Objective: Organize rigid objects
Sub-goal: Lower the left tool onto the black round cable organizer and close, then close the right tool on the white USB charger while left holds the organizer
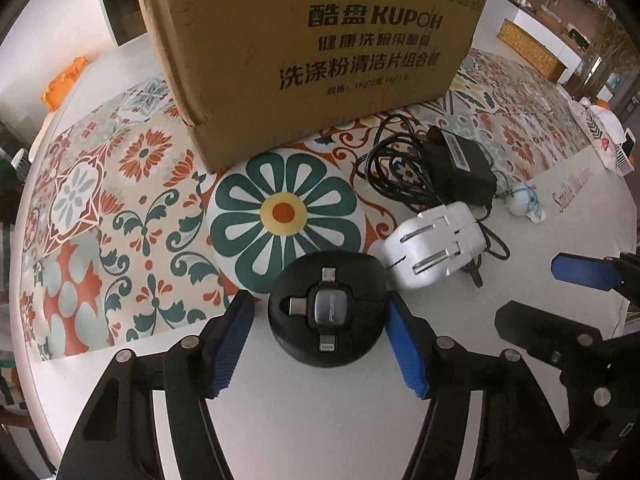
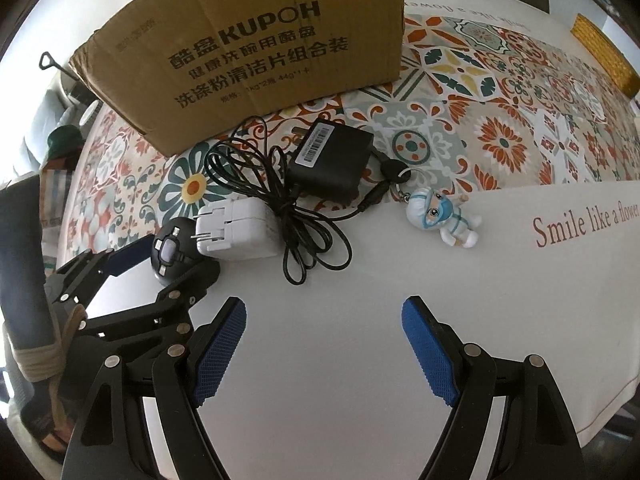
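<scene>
The round black adapter (image 1: 326,312) lies on the white part of the table (image 1: 320,420), at the near edge of the flowered cloth (image 1: 120,184). In the left wrist view the left gripper (image 1: 320,344) has its blue pads on both sides of this adapter; the right pad seems to touch it, the left pad stands just apart, so it is not clamped. The top of the adapter shows a grey centre with four small plugs in a cross. Just beside it lies a white charger (image 1: 436,248), behind that a black power brick (image 1: 460,160) with its tangled cable (image 1: 384,168). A cardboard box (image 1: 312,48) stands further back. In the right wrist view the right gripper (image 2: 324,344) hangs with its jaws wide apart over bare table, nothing between them. A small figure keychain (image 2: 444,216) lies near the brick.
</scene>
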Available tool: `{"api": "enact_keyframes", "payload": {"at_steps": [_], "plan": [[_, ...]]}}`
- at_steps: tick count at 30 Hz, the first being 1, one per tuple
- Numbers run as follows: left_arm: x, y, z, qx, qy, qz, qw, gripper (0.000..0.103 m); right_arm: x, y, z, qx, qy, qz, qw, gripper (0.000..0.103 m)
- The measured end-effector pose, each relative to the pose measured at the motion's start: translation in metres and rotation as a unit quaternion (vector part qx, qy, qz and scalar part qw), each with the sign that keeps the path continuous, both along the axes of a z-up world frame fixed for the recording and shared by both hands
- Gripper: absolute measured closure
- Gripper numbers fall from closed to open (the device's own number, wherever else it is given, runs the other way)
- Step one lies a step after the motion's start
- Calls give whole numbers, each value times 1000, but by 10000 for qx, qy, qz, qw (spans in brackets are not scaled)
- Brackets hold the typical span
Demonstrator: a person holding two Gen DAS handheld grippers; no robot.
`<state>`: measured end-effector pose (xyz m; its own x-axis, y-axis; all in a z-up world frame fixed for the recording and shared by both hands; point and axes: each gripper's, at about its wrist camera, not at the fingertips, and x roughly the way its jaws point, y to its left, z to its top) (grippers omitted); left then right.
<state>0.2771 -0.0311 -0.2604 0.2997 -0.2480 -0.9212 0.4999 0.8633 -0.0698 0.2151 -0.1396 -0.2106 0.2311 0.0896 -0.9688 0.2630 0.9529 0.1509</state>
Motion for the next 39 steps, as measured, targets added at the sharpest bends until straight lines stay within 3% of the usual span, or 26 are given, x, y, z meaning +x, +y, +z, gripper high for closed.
{"api": "enact_keyframes", "payload": {"at_steps": [2, 9, 16, 28, 39], "plan": [[0, 0, 1, -41, -57, 19, 10000, 48, 0, 0, 0, -1, -2, 0, 10000, 23], [-3, 5, 2, -99, -21, 180, 9998, 48, 3, 4, 1, -3, -61, 72, 10000, 23], [-15, 26, 21, -89, -177, 553, 9983, 48, 5, 10, 11, 35, -288, 230, 9993, 23], [-24, 56, 59, -214, -574, 1096, 9921, 48, 24, 27, 23, 311, -679, 565, 9956, 38], [-18, 65, 55, -228, -557, 1309, 9896, 48, 38, 39, 13, 315, -678, 745, 9944, 46]]}}
